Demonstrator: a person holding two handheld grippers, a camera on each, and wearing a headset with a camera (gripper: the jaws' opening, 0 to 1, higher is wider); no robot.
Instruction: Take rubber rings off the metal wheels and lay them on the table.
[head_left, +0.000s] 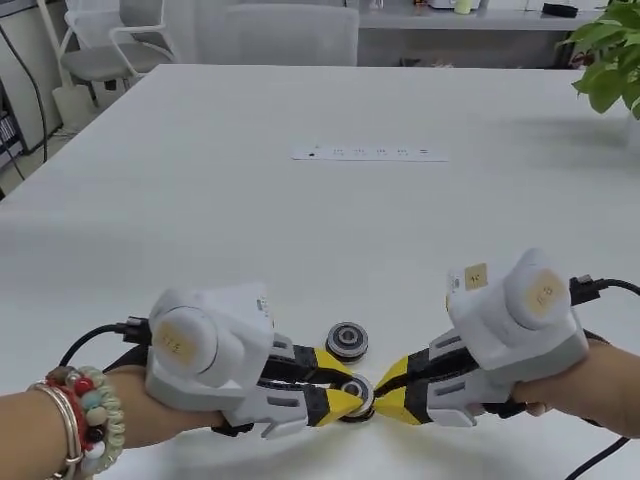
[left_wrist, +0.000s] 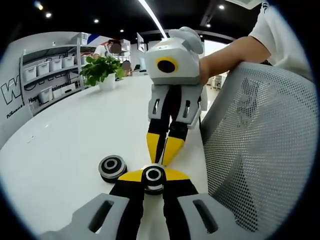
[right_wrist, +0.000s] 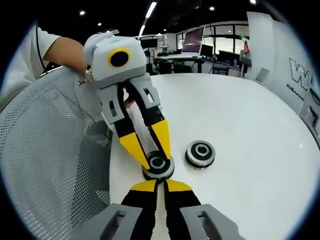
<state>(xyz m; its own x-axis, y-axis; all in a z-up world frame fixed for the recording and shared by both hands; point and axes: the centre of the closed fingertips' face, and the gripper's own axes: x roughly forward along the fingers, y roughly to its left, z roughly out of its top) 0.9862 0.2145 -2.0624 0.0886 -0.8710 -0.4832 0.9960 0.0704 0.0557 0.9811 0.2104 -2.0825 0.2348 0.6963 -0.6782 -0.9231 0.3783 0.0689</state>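
Near wheel (head_left: 358, 392): at near edge of table (head_left: 320, 200), between both tongs; shiny middle, black outside.
Left tongs (head_left: 342, 382): pinching near wheel by its sides.
Right tongs (head_left: 388, 388): almost closed, nipping near wheel's rim.
Far wheel (head_left: 347, 338): flat, just beyond, untouched.

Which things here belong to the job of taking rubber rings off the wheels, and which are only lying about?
For the job: metal wheel between the jaws, rubber ring on; second metal wheel beside it; left gripper; right gripper; table.

Lying about: socket strip; potted plant; mesh chair.
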